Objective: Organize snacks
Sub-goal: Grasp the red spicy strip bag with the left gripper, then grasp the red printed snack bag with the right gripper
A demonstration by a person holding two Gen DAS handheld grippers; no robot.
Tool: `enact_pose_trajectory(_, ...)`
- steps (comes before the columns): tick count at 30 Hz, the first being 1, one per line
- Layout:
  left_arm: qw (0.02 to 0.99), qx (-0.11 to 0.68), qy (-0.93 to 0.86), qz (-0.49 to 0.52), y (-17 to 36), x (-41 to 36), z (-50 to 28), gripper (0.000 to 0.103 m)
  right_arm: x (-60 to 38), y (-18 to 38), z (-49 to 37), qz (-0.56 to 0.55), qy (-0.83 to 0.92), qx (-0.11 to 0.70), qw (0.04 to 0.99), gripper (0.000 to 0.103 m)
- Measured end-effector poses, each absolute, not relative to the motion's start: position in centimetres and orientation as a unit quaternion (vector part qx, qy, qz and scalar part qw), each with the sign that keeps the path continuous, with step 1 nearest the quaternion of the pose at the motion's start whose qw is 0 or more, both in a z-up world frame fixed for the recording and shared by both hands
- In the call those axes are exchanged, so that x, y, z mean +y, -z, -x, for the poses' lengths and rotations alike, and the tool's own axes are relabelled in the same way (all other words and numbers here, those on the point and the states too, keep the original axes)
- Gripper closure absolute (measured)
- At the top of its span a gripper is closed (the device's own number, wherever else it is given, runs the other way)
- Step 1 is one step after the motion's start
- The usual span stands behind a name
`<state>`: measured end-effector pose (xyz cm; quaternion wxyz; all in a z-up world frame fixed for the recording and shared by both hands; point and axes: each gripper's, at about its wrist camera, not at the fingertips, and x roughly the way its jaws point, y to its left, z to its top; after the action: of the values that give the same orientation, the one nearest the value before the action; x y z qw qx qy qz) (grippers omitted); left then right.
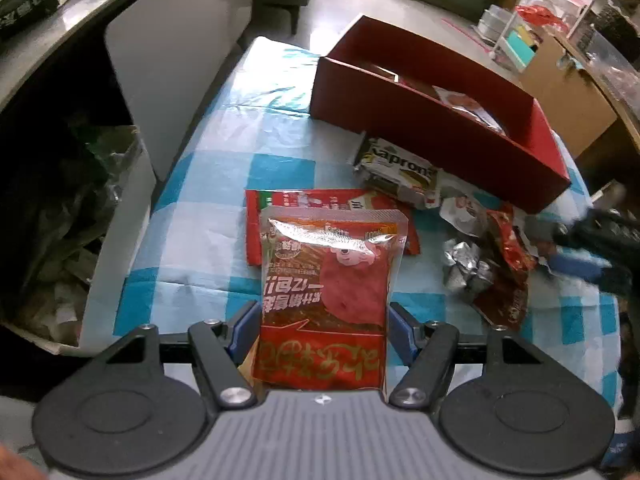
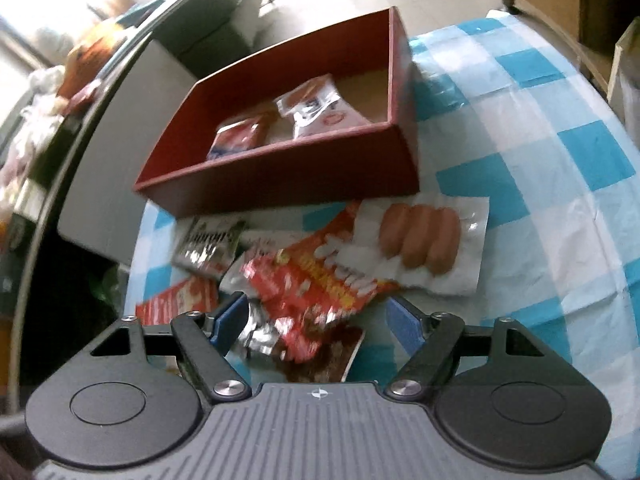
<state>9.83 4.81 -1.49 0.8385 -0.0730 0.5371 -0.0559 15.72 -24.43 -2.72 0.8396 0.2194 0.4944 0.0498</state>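
Left wrist view: the left gripper (image 1: 323, 330) has its jaws clenched on a red spicy-snack packet (image 1: 326, 292), which stands up between the blue pads and hides part of a flat red packet (image 1: 280, 208) lying on the desk (image 1: 224, 168) behind it. The red box (image 1: 432, 136) sits at about 1 o'clock from the jaws, well apart, with a few packets already inside. A white cracker packet (image 1: 396, 170) lies just beside the box's near wall, and a crumpled foil wrapper (image 1: 466, 266) rests at 3 o'clock among other loose wrappers. Judging by this, the step in hand is carrying one packet to the box; the next move calls for lifting it over the near wall and letting go only once it is above the open interior, since the packet is floppy and could catch on the rim.

Right wrist view (blurred): the right gripper (image 2: 318, 322) has its jaws released and wide apart, hovering low over a red and yellow snack packet (image 2: 320, 284) that lies between the pads, though I cannot tell whether they touch it. A sausage packet (image 2: 424, 244) lies at 1 o'clock, near the box (image 2: 288, 176), which stands at 12 o'clock. This hand looks ready to close on its own packet next.
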Motion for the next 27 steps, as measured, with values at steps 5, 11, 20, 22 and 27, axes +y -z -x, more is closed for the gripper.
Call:
enact_pose_trajectory(5,0.836,0.539,0.072,0.081,1.4,5.2,-9.8,0.042,-22.0,3.3,-17.5,-0.143,-0.062,0.506,0.848,0.021)
enact_pose_trajectory(11,0.833,0.540,0.078,0.089,1.3,5.4,-9.8,0.042,-19.7,4.3,-18.6,-0.071,-0.077,0.520,0.848,0.013)
enact_pose_trajectory(20,0.835,0.535,0.087,0.093,0.7,5.3,-9.5,0.041,-21.6,2.7,-13.7,-0.186,-0.180,0.534,0.805,0.017)
enact_pose_trajectory(22,0.834,0.536,0.087,0.094,0.8,5.3,-9.6,0.041,-22.2,2.2,-13.3,-0.172,-0.146,0.523,0.822,0.015)
enact_pose_trajectory(27,0.832,0.542,0.085,0.084,1.2,4.8,-9.7,0.041,-22.3,3.4,-15.2,-0.162,-0.107,0.537,0.821,0.016)
